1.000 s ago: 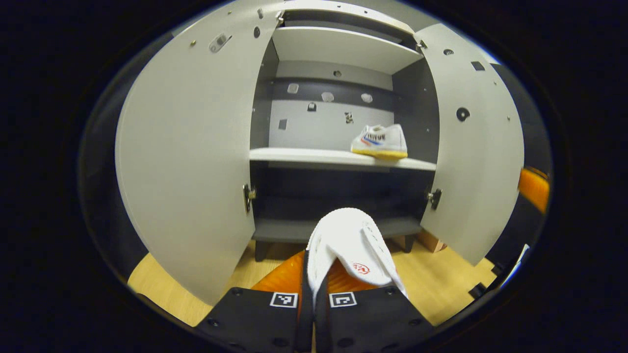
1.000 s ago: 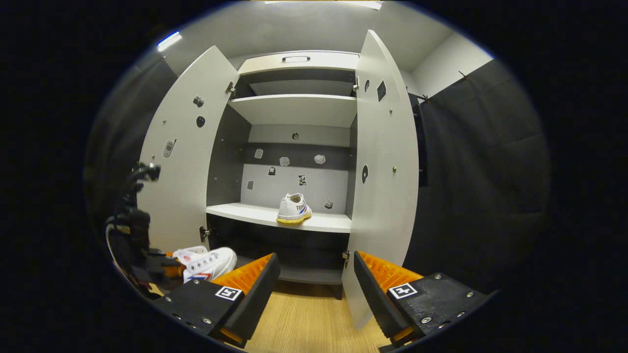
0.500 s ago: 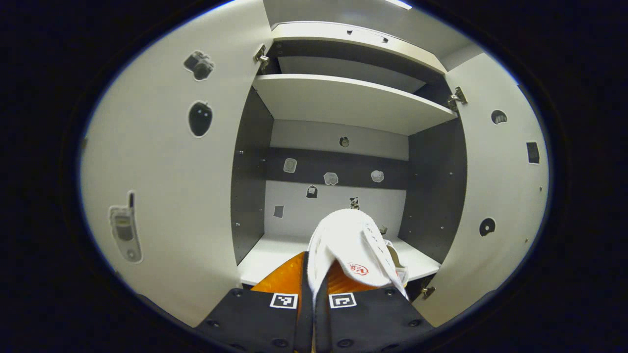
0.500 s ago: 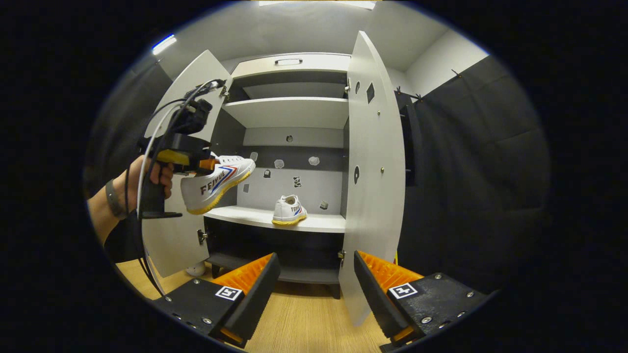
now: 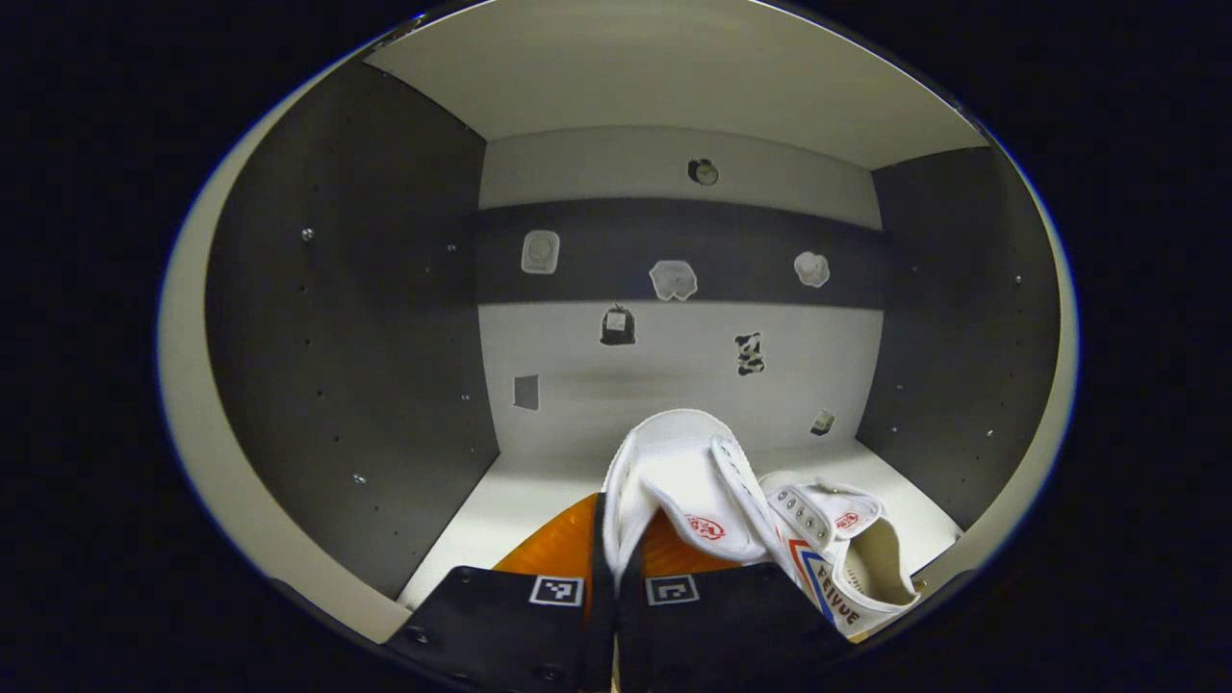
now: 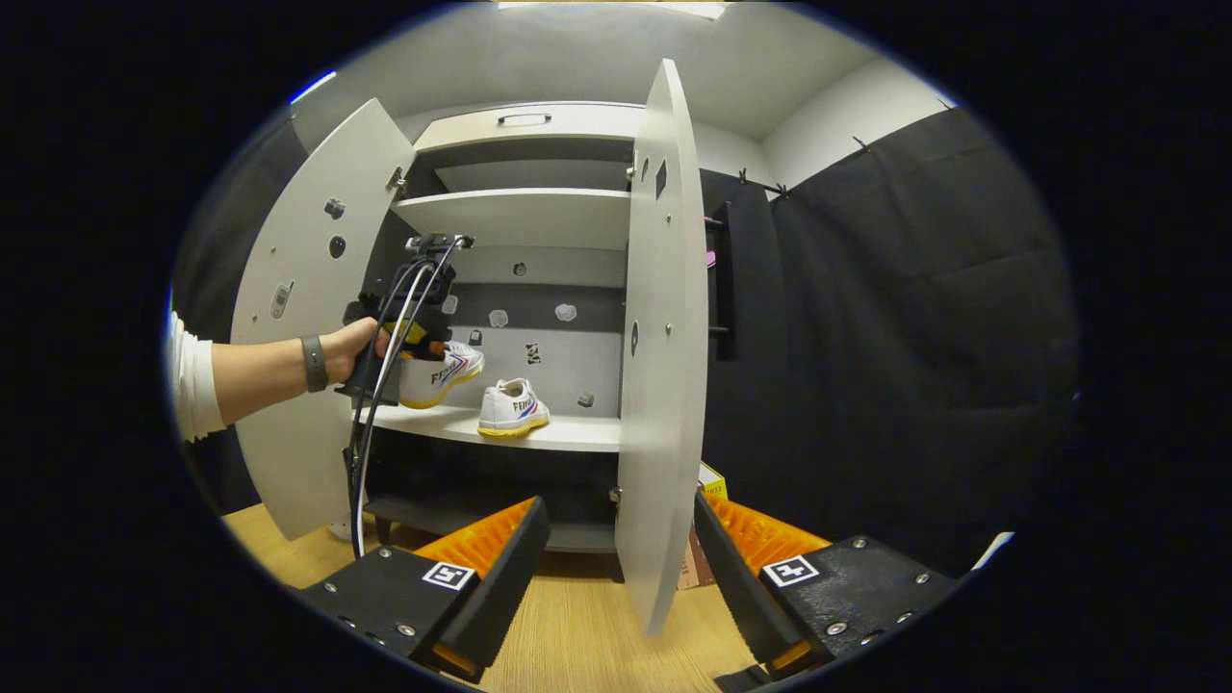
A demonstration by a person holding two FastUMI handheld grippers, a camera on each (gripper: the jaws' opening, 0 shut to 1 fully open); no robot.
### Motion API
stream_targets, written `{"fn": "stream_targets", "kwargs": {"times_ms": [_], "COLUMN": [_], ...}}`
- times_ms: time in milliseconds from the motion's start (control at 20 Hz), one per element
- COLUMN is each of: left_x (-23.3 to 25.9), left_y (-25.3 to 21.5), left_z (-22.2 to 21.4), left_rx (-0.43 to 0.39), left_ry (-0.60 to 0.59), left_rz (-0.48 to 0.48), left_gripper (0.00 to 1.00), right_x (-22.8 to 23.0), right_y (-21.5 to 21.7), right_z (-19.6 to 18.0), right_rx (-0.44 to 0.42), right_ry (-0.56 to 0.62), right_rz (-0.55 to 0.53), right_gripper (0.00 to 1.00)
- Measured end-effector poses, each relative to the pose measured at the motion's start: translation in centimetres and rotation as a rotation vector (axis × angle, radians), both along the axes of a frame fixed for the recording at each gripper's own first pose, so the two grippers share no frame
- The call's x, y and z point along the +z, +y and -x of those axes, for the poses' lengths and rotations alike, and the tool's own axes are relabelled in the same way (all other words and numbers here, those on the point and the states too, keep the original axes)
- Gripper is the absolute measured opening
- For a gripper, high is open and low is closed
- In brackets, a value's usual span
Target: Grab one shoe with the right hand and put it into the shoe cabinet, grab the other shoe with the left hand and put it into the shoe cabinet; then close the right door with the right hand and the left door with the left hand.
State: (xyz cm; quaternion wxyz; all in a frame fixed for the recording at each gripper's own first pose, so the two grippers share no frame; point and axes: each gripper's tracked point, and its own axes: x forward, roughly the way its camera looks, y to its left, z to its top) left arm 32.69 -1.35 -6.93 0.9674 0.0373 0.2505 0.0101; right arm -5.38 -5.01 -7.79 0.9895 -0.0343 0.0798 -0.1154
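Left gripper (image 5: 608,577) jaws clenched on the held shoe (image 5: 679,481), pinching its white heel fabric, inside the cabinet (image 6: 525,217) above the middle shelf (image 5: 500,510). Seen from the right gripper view, gripped by a hand (image 6: 351,346) near the shelf's left edge, sole clear of the board. Second shoe (image 6: 512,409) resting on the same shelf, just beside and nearer the right edge. Right gripper (image 6: 616,568) jaws spread wide, grasping nothing, low before the right door (image 6: 659,337). Left door (image 6: 298,318) and right door both swung open.
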Motion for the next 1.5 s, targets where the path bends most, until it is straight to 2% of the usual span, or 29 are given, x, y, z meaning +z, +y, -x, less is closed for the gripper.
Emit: {"fn": "stream_targets", "kwargs": {"times_ms": [400, 600, 700, 750, 1000, 1050, 1150, 1200, 1350, 1500], "left_x": [-5.0, -5.7, -5.8, -5.8, -5.9, -5.7, -5.7, -5.7, -4.8, -3.3], "left_y": [0.9, 0.8, 0.2, 0.3, 0.3, 0.6, 1.5, 1.8, 1.7, 1.2], "left_z": [-1.3, -1.4, -1.5, -1.5, -1.4, -1.4, -1.3, -0.8, -0.1, 1.2], "left_rx": [0.041, 0.034, 0.014, 0.017, 0.029, 0.037, 0.064, 0.070, 0.068, 0.042], "left_ry": [0.108, 0.133, 0.138, 0.139, 0.141, 0.133, 0.129, 0.137, 0.122, 0.093], "left_rz": [-0.038, -0.029, -0.029, -0.039, -0.039, -0.037, -0.027, -0.012, 0.055, 0.074], "left_gripper": [0.09, 0.11, 0.18, 0.25, 0.43, 0.52, 0.85, 0.94, 0.98, 0.98], "right_x": [-0.8, -1.2, -1.2, -1.2, -1.2, -1.2, -1.2, -1.2, -1.2, -1.1], "right_y": [-0.6, -0.3, -0.1, 0.0, 0.3, 0.4, 0.5, 0.6, 1.1, 1.7], "right_z": [-0.2, -0.6, -0.8, -0.9, -0.9, -0.9, -0.9, -0.9, -1.1, -1.3], "right_rx": [-0.007, 0.003, 0.017, 0.023, 0.032, 0.033, 0.039, 0.043, 0.058, 0.075], "right_ry": [0.022, 0.034, 0.041, 0.044, 0.042, 0.041, 0.039, 0.040, 0.040, 0.036], "right_rz": [-0.002, -0.014, -0.013, -0.010, -0.013, -0.016, -0.017, -0.018, -0.024, -0.037], "right_gripper": [0.93, 0.93, 0.93, 0.93, 0.93, 0.93, 0.93, 0.93, 0.93, 0.93]}}
